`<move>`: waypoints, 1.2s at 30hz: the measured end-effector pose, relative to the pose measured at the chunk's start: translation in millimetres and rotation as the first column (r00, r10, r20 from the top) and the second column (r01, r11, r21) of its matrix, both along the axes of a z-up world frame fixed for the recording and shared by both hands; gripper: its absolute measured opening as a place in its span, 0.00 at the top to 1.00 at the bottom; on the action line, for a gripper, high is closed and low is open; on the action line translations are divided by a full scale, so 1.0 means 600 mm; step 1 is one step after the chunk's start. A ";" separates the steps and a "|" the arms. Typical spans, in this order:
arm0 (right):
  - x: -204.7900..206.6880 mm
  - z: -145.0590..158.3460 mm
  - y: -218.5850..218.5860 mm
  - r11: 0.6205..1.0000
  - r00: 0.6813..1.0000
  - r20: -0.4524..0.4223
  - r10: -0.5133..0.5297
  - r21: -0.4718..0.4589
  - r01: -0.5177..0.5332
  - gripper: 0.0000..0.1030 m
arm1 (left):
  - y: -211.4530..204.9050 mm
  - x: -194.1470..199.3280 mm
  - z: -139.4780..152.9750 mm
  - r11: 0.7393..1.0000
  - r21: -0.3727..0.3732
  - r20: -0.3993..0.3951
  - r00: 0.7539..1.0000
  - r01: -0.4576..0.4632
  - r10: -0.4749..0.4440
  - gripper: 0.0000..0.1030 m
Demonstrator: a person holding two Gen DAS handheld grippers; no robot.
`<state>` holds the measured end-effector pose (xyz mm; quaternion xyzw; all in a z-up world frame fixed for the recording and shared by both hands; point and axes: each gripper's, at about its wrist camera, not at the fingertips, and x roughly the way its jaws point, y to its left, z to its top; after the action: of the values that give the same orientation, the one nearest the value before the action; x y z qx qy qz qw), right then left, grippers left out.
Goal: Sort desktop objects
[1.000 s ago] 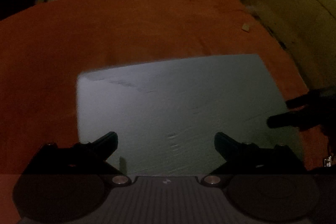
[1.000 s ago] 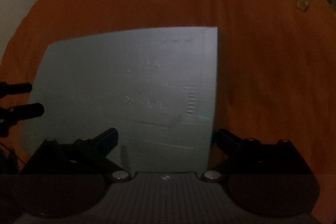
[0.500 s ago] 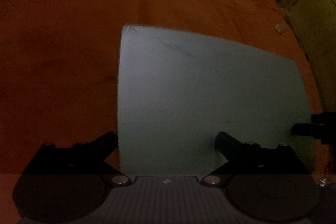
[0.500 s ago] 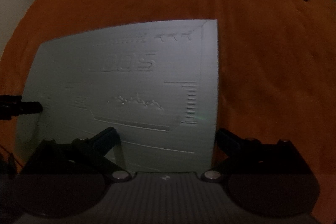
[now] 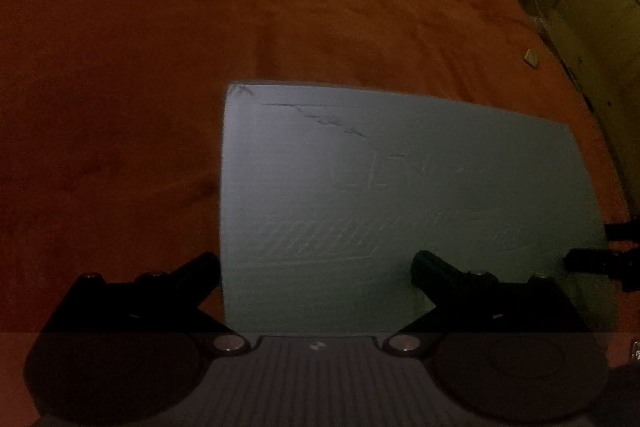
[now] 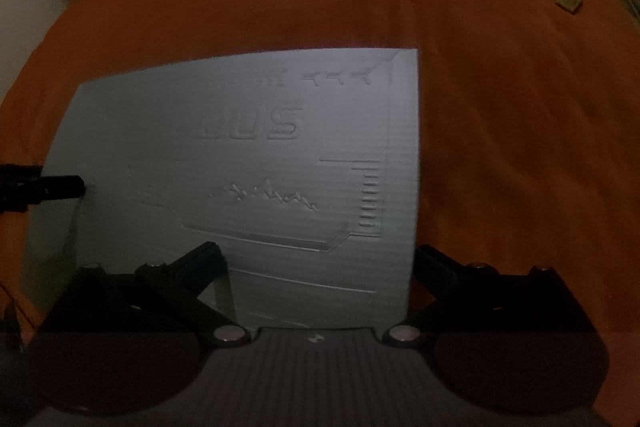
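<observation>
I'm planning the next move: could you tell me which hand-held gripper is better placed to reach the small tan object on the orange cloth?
Right hand-held gripper, probably: the small tan object lies toward its side of the grey panel; left would cross.

The left hand-held gripper [image 5: 316, 267] has two matte black angular fingers, silver pivot screws at 5 and 7 o'clock, and a ribbed grey centre plate. The right hand-held gripper [image 6: 320, 259] looks identical, flanked by dark round discs.
</observation>
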<state>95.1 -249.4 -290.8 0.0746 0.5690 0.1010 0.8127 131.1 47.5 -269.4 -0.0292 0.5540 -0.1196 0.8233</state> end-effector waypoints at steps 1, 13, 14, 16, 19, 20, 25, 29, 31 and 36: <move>0.001 0.001 -0.001 1.000 1.000 -0.008 0.002 0.002 -0.002 0.00 | -0.001 -0.001 0.003 1.000 0.008 0.002 1.000 0.004 -0.004 0.00; 0.017 0.065 0.016 0.984 0.985 -0.011 -0.171 0.039 0.172 0.00 | -0.084 -0.035 0.090 0.994 0.073 0.091 0.992 0.082 -0.088 0.01; 0.014 0.068 0.025 0.986 0.987 -0.021 -0.157 0.047 0.158 0.00 | -0.088 -0.039 0.090 0.995 0.062 0.075 0.994 0.075 -0.079 0.01; 0.006 0.074 0.042 0.989 0.989 -0.036 -0.143 0.037 0.144 0.00 | -0.093 -0.047 0.089 0.997 0.041 0.041 0.997 0.058 -0.059 0.01; -0.004 0.082 0.063 0.990 0.988 -0.058 -0.142 0.006 0.143 0.00 | -0.100 -0.059 0.088 0.999 0.010 -0.012 0.999 0.030 -0.030 0.01; -0.006 0.087 0.068 0.989 0.987 -0.060 -0.146 -0.003 0.146 0.00 | -0.100 -0.063 0.089 1.000 0.004 -0.025 1.000 0.016 -0.015 0.01; -0.015 0.106 0.099 0.987 0.988 -0.020 -0.155 -0.051 0.154 0.00 | -0.107 -0.066 0.090 0.999 0.052 -0.011 1.000 0.003 -0.002 0.01; -0.017 0.108 0.103 0.987 0.990 -0.022 -0.139 -0.088 0.137 0.00 | -0.108 -0.066 0.088 0.998 0.054 -0.014 1.000 0.007 -0.006 0.01; -0.009 0.110 0.099 0.986 0.989 -0.035 -0.141 -0.099 0.136 0.00 | -0.111 -0.067 0.104 0.996 0.085 0.003 1.000 0.020 -0.020 0.01; -0.035 0.166 0.114 0.979 0.995 0.038 -0.097 -0.177 0.102 0.00 | -0.129 -0.090 0.177 0.989 0.143 0.122 0.991 0.027 -0.045 0.01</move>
<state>74.3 -180.9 -191.1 0.0284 0.5594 0.0100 0.8284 77.3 -29.7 -163.4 0.0468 0.5088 -0.0964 0.8542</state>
